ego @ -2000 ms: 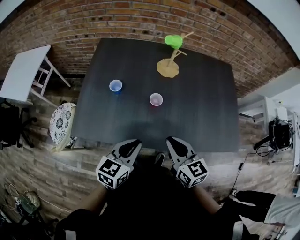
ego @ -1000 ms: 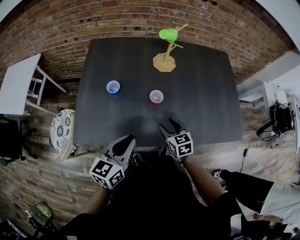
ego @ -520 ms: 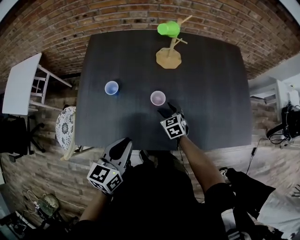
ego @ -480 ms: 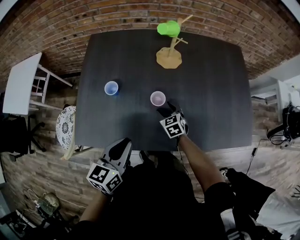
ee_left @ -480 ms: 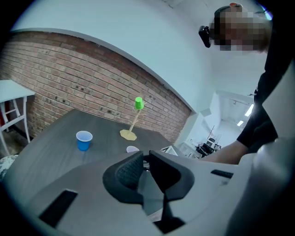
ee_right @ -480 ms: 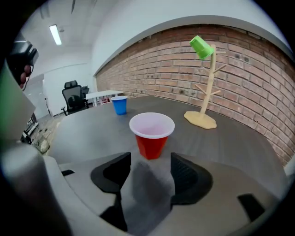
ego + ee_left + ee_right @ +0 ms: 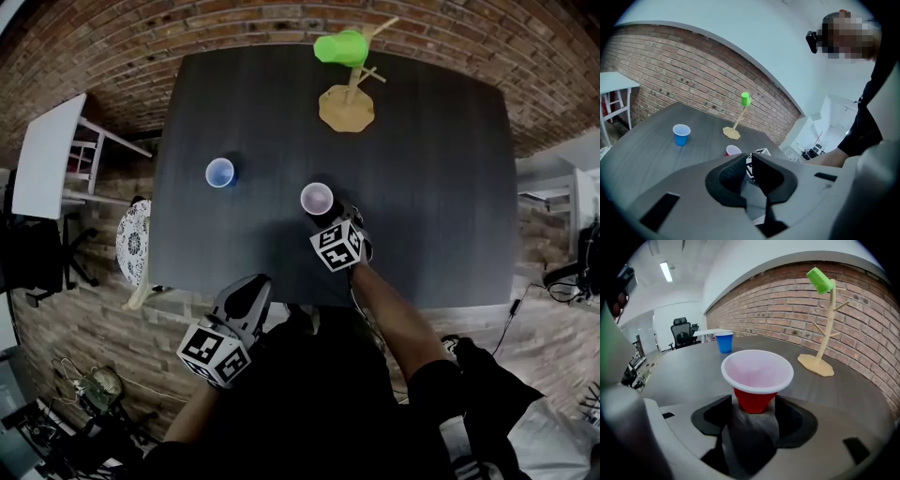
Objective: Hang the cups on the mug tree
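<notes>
right gripper (image 7: 330,219) is out over the surface on an extended forearm (image 7: 389,305), tilted downward. its jaws have just been opening and stand wide — the red cup (image 7: 756,399) sits between them, unpressed. left gripper (image 7: 255,284) hangs near the body — jaws together, empty.

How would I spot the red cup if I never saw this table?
Find the big dark table by the brick wall. Near its middle stands the red cup, upright. It is red outside and pale inside, while the blue cup stands further left and the green cup hangs on the wooden tree.
</notes>
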A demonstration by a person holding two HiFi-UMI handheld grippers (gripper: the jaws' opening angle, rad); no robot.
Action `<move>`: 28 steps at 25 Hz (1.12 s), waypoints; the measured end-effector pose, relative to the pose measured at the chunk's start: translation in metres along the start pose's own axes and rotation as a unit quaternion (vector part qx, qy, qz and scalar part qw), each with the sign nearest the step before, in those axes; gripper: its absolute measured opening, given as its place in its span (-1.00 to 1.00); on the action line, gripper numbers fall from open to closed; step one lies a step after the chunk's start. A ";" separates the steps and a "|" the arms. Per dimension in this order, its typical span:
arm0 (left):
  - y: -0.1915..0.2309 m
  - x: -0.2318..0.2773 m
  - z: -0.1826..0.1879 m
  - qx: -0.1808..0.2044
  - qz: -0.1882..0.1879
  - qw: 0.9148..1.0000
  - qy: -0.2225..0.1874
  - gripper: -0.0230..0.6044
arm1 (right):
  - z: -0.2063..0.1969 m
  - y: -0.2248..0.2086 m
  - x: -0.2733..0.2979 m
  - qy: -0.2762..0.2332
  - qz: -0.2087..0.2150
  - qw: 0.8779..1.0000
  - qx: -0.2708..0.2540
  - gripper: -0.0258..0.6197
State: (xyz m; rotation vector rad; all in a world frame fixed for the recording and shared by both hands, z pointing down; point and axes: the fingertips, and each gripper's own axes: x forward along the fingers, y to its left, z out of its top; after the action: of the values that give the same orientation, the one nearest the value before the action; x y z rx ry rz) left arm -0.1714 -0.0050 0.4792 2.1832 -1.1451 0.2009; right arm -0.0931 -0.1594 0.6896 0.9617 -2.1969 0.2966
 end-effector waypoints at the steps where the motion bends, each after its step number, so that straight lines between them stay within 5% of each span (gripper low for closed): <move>1: 0.000 0.002 0.000 0.000 0.000 1.000 0.003 -0.81 | 0.000 0.000 0.000 -0.001 0.000 1.000 0.005 -0.05; 16: 0.006 0.001 -0.005 -0.049 -0.025 0.998 -0.001 -0.81 | 0.005 0.000 -0.016 -0.004 0.011 1.000 0.015 -0.13; 25: 0.007 -0.005 -0.011 -0.058 -0.038 0.998 0.000 -0.82 | -0.014 0.000 -0.046 0.098 0.004 0.987 -0.129 -0.15; 28: 0.009 -0.007 -0.015 -0.064 -0.039 0.997 0.001 -0.81 | -0.019 0.002 -0.044 0.112 0.008 0.983 -0.142 -0.15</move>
State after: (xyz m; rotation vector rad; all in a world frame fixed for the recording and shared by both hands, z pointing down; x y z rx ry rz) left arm -0.1804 0.0056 0.4920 2.1094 -1.0411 0.0942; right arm -0.0642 -0.1254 0.6731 0.7168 -1.9759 0.0886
